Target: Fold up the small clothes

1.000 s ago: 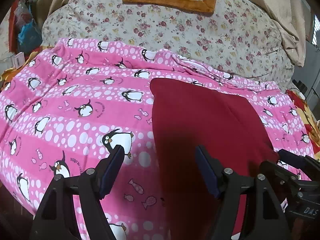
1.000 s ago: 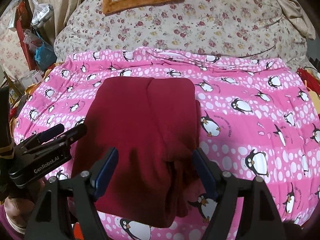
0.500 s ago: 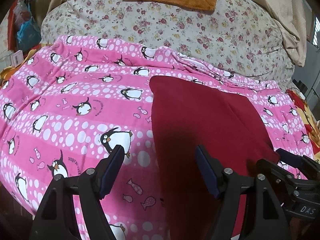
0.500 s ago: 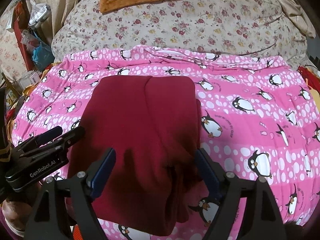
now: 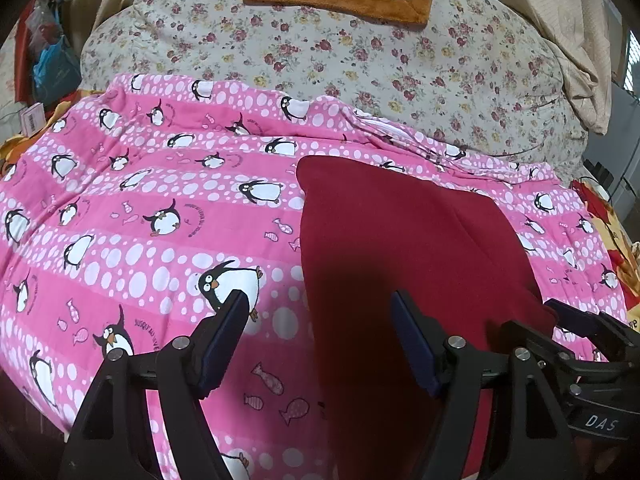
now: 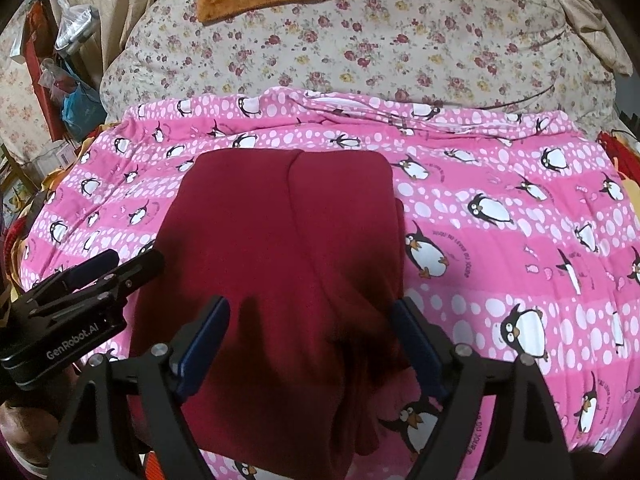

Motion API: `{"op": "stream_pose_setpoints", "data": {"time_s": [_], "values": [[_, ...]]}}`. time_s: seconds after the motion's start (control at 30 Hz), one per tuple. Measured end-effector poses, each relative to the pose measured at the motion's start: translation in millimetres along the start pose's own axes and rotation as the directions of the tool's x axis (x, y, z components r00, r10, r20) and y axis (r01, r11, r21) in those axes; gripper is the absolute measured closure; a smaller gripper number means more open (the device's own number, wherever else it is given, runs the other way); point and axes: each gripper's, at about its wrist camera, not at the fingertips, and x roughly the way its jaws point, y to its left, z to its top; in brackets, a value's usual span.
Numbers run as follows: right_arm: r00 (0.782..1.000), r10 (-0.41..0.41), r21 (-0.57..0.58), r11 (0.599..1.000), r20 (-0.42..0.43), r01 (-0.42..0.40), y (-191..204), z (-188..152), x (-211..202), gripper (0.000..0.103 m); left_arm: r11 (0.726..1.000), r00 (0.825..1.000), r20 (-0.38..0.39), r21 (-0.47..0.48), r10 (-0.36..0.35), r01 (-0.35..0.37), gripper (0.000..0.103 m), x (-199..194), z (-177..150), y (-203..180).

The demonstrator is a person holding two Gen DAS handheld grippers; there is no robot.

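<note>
Maroon folded garment [image 6: 288, 264] lies on a penguin blanket [image 6: 500, 208], flowered quilt [image 6: 400, 40] behind, both tools spread apart, gripping nothing.

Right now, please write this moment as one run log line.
red garment: folded, flat on penguin blanket | left tool: open, empty | right tool: just opening, above garment, no grip

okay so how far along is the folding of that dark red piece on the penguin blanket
Done: the dark red garment lies folded lengthwise on the pink penguin blanket, with a fold edge running down its middle. In hand: nothing; the left gripper and right gripper both stand open above it. Left: probably a crosswise fold, since its near right edge looks bunched.
</note>
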Motion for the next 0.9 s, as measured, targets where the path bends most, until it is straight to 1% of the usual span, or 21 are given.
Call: {"op": "stream_pose_setpoints", "data": {"time_s": [0.67, 0.8, 0.9], "values": [[1.0, -0.002, 0.014, 1.0, -0.013, 0.002, -1.9, -1.0, 7.1, 0.015, 1.0, 1.0, -0.01, 0.011, -0.008, 0.008, 0.049, 5.8, 0.1, -2.6], [1.0, -0.001, 0.016, 1.0, -0.013, 0.001, -1.6, -1.2, 6.7, 0.015, 1.0, 1.0, 0.007, 0.027, -0.012, 0.011, 0.049, 3.7, 0.1, -4.1], [1.0, 0.005, 0.018, 1.0, -0.014, -0.005, -2.5, -1.4, 6.0, 0.015, 1.0, 1.0, 0.018, 0.022, -0.005, 0.004, 0.049, 2.5, 2.1, -0.2]]}}
